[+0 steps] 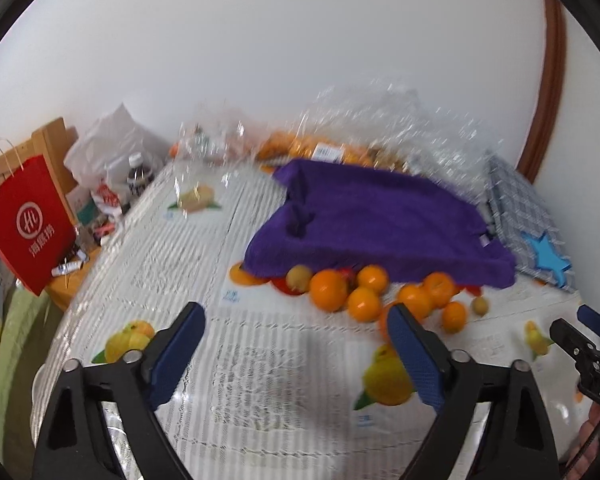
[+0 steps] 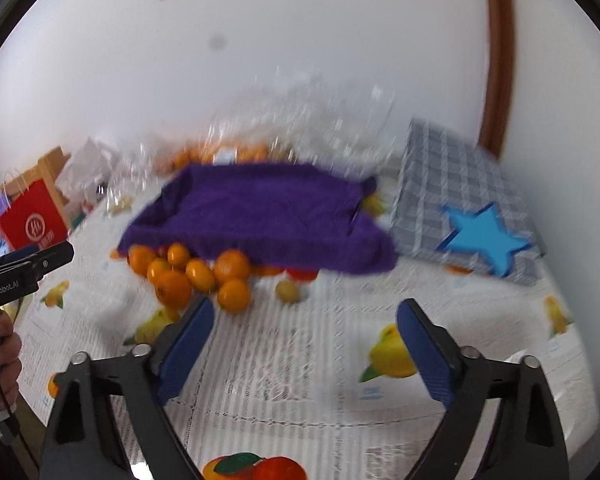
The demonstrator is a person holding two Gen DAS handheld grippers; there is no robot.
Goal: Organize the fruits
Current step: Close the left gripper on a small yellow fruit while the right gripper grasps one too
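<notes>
The table [image 1: 260,360], under a fruit-printed cover, fills the near half of both views. On its far middle a purple cloth [image 1: 372,224] drapes over a low, box-like shape. To the right of it lies a checked cushion [image 2: 460,184] with a blue star [image 2: 486,236]. Crinkled clear plastic bags [image 1: 400,120] stand behind the cloth, holding more fruit.

The oranges [image 1: 360,292] to be sorted lie loose in a cluster along the cloth's near edge, some touching; a few small yellowish fruits [image 2: 287,291] sit among and just beside them, and something red shows under the cloth.

The left gripper [image 1: 296,328] and right gripper [image 2: 306,320] both hover near the cluster, jaws apart and empty.

Risks, as I judge them: round fruit packed together may roll when one is nudged, possibly off the table. A jaw could snag the hanging cloth and drag it. The printed fruit could be mistaken for real. The two grippers, reaching for the same cluster, might collide.
</notes>
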